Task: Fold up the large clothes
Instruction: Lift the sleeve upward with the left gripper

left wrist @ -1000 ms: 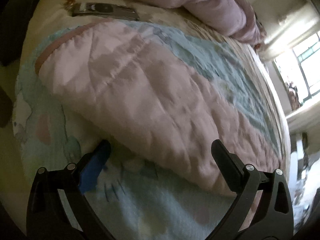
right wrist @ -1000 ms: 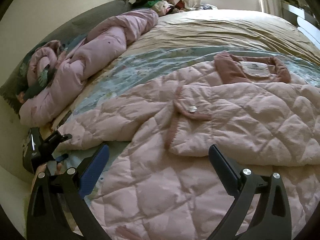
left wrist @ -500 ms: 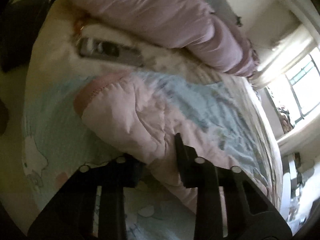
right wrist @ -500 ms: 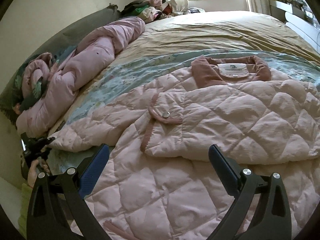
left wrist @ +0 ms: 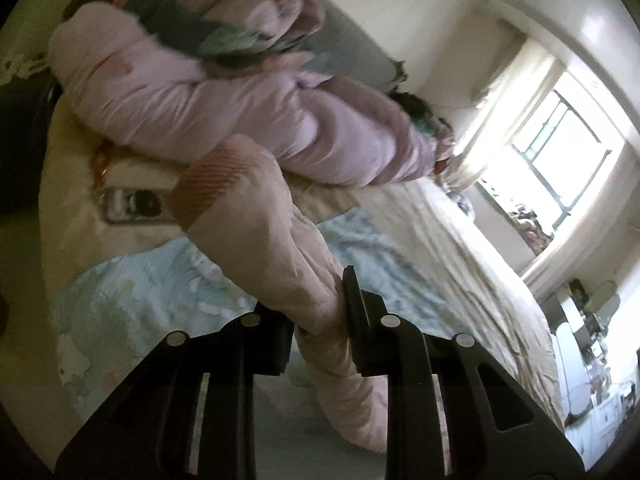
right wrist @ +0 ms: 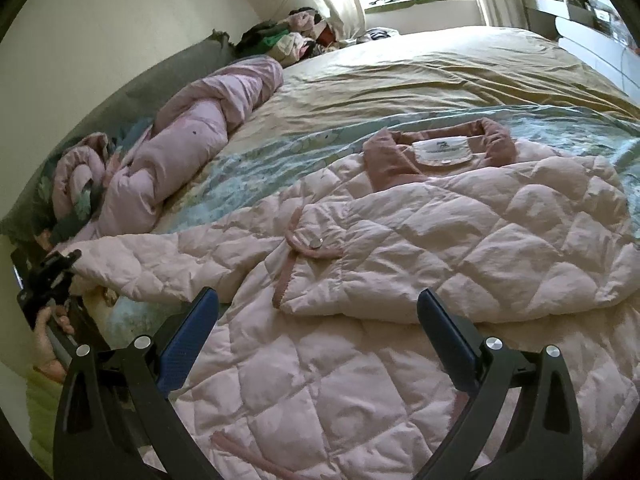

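Daylight is streaming from the window (left wrist: 560,160), far beyond the fingers (left wrist: 352,300), glaring white. The left view is smearing with motion blur; the right is staying sharp. Fisheye bending and dark vignetting are ringing both.

Rolled lilac duvet (right wrist: 188,152) along the bed's (right wrist: 420,68) far left; remote-like device (left wrist: 134,205) beside it; bright window (left wrist: 560,160) beyond.

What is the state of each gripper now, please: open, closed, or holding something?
Left gripper: jaws closing on the pink jacket's sleeve, which is pinched between them.
Right gripper: open, holding nothing, above the quilted pink jacket.
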The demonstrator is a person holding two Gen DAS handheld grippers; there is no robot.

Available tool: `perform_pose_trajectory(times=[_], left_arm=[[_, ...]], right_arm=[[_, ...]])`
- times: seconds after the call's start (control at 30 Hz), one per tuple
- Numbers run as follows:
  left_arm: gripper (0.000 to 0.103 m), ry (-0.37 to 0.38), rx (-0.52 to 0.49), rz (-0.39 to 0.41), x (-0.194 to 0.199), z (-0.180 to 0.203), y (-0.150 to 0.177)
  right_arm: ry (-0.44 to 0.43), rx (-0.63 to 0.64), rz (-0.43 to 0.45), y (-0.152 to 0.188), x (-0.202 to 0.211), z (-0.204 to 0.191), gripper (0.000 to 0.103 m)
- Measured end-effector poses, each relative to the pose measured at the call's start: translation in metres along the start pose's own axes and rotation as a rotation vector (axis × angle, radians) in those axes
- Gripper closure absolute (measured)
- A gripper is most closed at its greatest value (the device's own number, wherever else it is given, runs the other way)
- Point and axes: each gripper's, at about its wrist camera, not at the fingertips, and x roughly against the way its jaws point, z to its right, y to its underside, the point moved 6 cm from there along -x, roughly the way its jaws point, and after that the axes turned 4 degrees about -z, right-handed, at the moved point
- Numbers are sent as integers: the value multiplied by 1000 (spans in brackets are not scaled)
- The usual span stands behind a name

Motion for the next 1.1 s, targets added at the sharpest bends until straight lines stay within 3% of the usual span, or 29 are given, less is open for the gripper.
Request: perform_pose_trajectory(times=[0.5, 1.1], left_arm=[[91, 162, -175, 64, 53, 124, 4], [94, 338, -425, 24, 78, 262, 86]], right_arm=[[-5, -104, 63, 5, 41, 54, 4], [8, -231, 135, 11, 82, 125, 4]])
